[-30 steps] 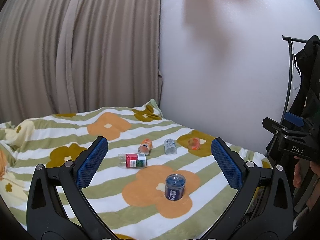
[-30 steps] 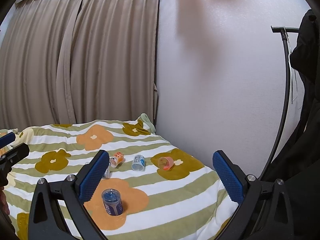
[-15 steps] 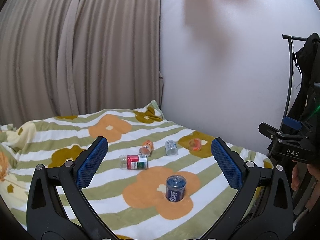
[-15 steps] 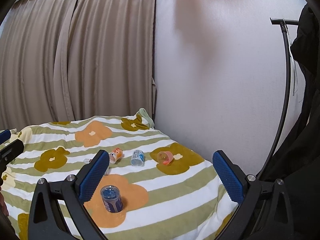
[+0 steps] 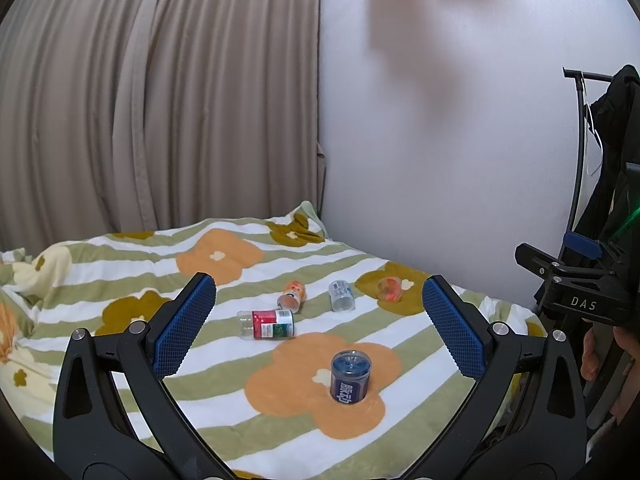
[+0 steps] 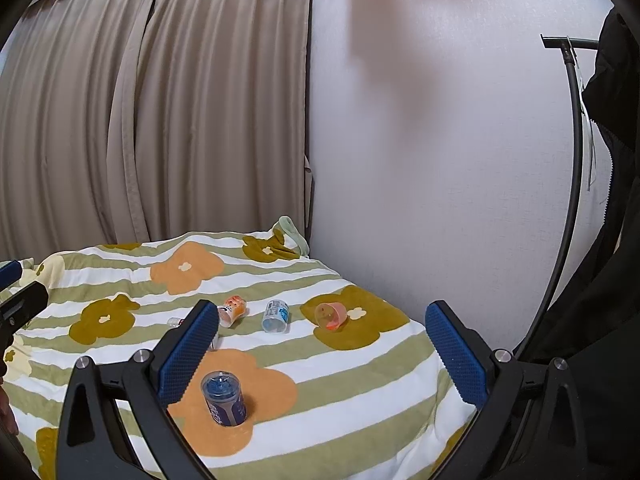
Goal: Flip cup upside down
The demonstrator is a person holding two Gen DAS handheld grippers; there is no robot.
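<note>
A small blue cup (image 5: 351, 376) stands upright on an orange flower of the bed cover, open end up; it also shows in the right wrist view (image 6: 224, 398). My left gripper (image 5: 320, 326) is open and empty, held above and short of the cup. My right gripper (image 6: 324, 346) is open and empty, with the cup below its left finger (image 6: 184, 354). The right gripper's body (image 5: 580, 284) shows at the right edge of the left wrist view.
On the striped flowered bed cover (image 5: 120, 280) lie a red-labelled bottle (image 5: 267, 324), an orange cup (image 5: 293, 295), a pale blue cup (image 5: 341, 295) and a clear orange cup (image 5: 389, 289), all on their sides. A wall and curtains stand behind, a coat rack (image 6: 572, 200) at right.
Both grippers have drifted slightly; the view tilted up a little, so the cups sit a bit lower and further. Both stay open and nothing on the bed moved.
</note>
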